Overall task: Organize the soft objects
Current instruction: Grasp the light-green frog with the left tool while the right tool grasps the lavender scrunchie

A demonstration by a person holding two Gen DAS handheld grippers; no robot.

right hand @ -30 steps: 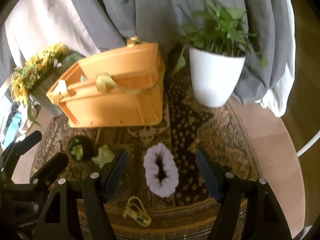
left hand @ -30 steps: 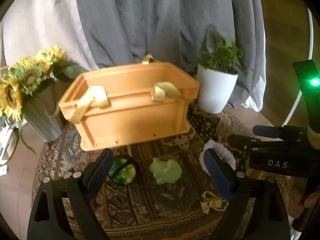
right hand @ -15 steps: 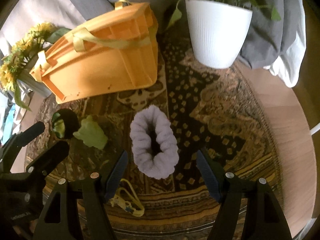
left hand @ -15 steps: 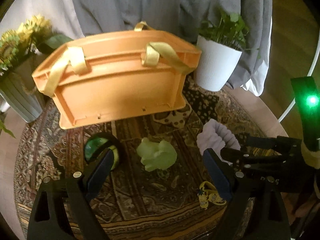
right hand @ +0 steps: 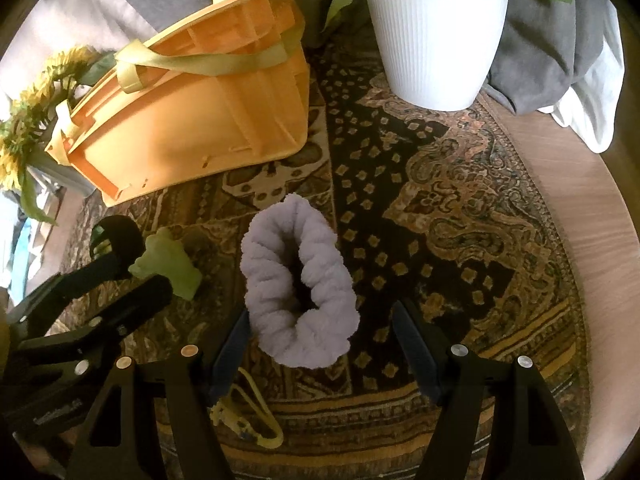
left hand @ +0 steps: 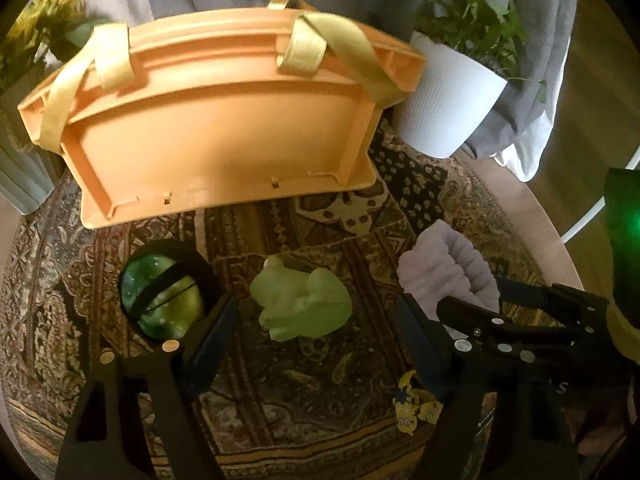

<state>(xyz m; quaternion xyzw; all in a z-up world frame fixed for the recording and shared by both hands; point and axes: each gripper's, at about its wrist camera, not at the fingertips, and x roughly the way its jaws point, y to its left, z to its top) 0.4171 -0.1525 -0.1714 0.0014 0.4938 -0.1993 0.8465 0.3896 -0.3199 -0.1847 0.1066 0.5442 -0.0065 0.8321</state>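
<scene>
The orange crate (left hand: 224,128) sits toward the rug's (right hand: 440,208) far edge. Mid-rug lie the lavender scrunchie (right hand: 298,284), framed by the right gripper's (right hand: 320,344) spread jaws, and the green frog toy (left hand: 300,304), between the left gripper's (left hand: 316,332) spread jaws.

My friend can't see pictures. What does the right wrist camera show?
A fluffy lilac scrunchie lies on a patterned rug, with the open right gripper straddling its near end. To the left are a pale green frog toy and the left gripper; behind stand an orange basket and a white plant pot.
</scene>
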